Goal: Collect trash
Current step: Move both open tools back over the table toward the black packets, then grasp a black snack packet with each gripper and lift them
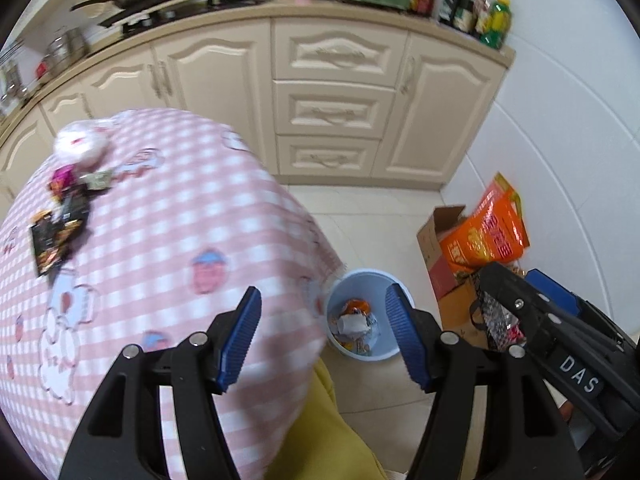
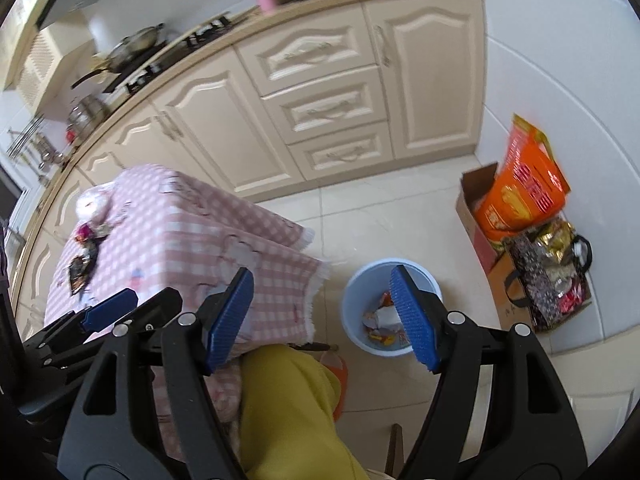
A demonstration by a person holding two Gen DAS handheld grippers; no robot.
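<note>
A light blue trash bin point(image 1: 362, 280) stands on the floor by the table corner, with several wrappers inside; it also shows in the right wrist view point(image 2: 360, 280). Several wrappers point(image 1: 60, 220) and a white crumpled bag point(image 1: 82, 144) lie on the far left of the pink checked table point(image 1: 180, 208); they show in the right wrist view too point(image 2: 84, 260). My left gripper point(image 1: 322, 340) is open and empty, above the table edge and bin. My right gripper point(image 2: 322, 316) is open and empty, above the bin and table corner. The left gripper shows at the lower left of the right wrist view point(image 2: 108, 312).
Cream kitchen cabinets point(image 1: 332, 108) run along the back. A cardboard box with an orange bag point(image 2: 520, 200) and a dark patterned bag point(image 2: 548, 280) stand by the right wall. The person's yellow trouser leg point(image 2: 288, 408) is below the grippers.
</note>
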